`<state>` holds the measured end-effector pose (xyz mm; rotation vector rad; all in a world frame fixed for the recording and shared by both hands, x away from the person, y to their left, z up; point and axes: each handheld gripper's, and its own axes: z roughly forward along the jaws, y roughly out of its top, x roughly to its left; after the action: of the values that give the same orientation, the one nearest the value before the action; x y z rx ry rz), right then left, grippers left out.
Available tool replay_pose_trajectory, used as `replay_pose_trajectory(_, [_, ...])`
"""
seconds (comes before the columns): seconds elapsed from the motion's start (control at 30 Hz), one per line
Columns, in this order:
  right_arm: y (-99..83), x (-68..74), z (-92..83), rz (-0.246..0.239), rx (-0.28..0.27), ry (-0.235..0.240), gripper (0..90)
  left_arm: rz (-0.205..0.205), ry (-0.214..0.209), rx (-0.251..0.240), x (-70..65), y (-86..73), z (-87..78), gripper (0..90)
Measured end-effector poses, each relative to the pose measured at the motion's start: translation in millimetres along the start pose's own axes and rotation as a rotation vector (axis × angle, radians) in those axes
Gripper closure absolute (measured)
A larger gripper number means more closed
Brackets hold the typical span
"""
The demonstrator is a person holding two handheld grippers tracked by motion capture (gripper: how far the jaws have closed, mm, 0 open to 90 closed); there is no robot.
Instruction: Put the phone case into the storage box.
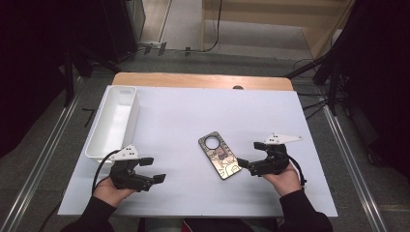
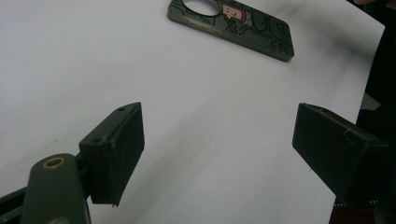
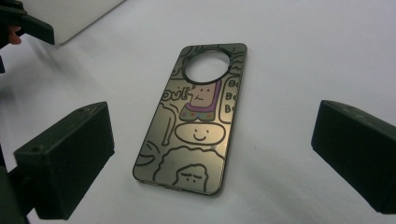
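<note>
— Hovering just off the near end of the phone case (image 1: 220,155), the right claw (image 1: 247,165) has its jaws spread wide and holds nothing. In the right gripper view the case (image 3: 196,116) lies between the two black pads, flat on the white tabletop (image 3: 303,56), printed back up and camera ring at the far end.

— Why so wide?

— My guess is that the jaws must clear the case's width before they can close on its long edges (a thin, flat thing gives little else to grip). The claw sits low and nearly level with the surface, which suits a pinch from the sides.

— And the other hand?

— The left claw (image 1: 153,170) rests near the front left of the tabletop (image 1: 193,111), also wide open and empty. Its own view shows the case (image 2: 233,25) well ahead, apart from its pads. It seems parked out of the way.

— Anything farther out?

— A white bin (image 1: 115,121) stands along the left edge, beyond the left claw, open side up; nothing shows in the part of it I can see. It may be where the case is meant to go, though that is only a judgement.
</note>
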<state>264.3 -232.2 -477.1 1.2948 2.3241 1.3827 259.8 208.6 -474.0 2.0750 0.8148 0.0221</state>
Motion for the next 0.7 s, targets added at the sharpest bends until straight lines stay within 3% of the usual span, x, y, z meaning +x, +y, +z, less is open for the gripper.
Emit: replay_pose_trajectory(0.7, [17.3, 11.0, 20.8, -0.027, 0.012, 0.011, 0.0, 0.004, 0.005, 0.009, -0.5, -0.1, 0.5, 16.6])
